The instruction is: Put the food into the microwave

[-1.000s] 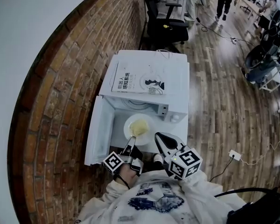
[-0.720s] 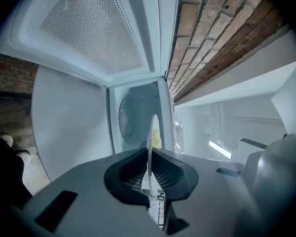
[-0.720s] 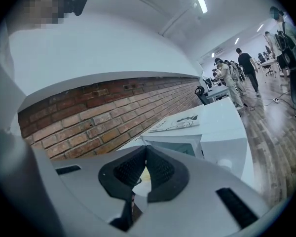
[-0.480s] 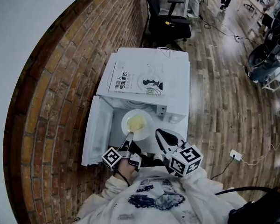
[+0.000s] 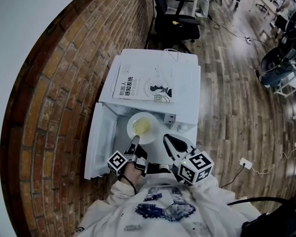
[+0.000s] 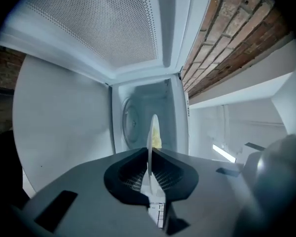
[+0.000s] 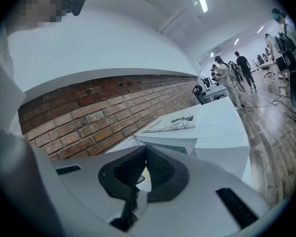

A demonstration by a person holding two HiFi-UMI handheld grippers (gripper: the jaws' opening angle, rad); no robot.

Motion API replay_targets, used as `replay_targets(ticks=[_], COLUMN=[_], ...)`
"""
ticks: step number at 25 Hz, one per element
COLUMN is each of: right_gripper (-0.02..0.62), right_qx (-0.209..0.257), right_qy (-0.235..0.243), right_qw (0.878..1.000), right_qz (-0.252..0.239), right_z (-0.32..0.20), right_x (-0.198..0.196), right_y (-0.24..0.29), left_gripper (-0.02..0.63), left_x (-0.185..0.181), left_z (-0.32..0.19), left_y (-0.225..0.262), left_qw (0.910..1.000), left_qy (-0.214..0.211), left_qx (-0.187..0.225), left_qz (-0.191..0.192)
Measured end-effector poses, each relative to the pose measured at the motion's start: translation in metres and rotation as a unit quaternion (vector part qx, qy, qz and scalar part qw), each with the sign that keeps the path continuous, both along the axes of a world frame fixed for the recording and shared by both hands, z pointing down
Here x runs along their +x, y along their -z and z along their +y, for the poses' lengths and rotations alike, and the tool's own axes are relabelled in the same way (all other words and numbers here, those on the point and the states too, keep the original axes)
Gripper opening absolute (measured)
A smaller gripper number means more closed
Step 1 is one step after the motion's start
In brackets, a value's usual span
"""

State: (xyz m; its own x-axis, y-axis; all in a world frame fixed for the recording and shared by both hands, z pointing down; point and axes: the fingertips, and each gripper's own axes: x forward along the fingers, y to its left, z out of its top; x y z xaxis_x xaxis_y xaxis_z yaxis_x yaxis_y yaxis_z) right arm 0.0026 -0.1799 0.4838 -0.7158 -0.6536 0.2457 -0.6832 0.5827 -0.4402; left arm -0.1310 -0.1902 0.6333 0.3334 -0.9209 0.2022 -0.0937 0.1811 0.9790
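Microwave [image 5: 185,83] is standing open w/ door [image 5: 99,142] swung left, cavity lying straight ahead of both grippers. Plate [image 5: 155,132] w/ food [image 5: 141,126] is being held at the cavity mouth, far edge nearing the opening. Left gripper [image 5: 134,144] is pinching the plate's near rim, so it's the hand to push fwd. Right gripper [image 5: 166,139] is hanging just beside, jaws closed on nothing.
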Motion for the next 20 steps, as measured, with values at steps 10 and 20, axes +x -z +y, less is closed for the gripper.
replay_targets(ticks=[10,20], right_gripper=[0.014,0.014], right_qx=[0.005,0.007], right_qy=[-0.007,-0.008], right_qw=[1.000,1.000], right_qz=[0.009,0.017], right_z=[-0.019,-0.033], right_x=[0.001,0.002], right_y=[0.004,0.006], left_gripper=[0.023,0.024], left_x=[-0.003,-0.011], left_z=[-0.039,-0.065], left_y=[-0.019,-0.046], left_qw=[1.0000,0.9995], left_qy=[-0.001,0.012], left_qx=[-0.007,-0.028], left_qz=[0.002,-0.004])
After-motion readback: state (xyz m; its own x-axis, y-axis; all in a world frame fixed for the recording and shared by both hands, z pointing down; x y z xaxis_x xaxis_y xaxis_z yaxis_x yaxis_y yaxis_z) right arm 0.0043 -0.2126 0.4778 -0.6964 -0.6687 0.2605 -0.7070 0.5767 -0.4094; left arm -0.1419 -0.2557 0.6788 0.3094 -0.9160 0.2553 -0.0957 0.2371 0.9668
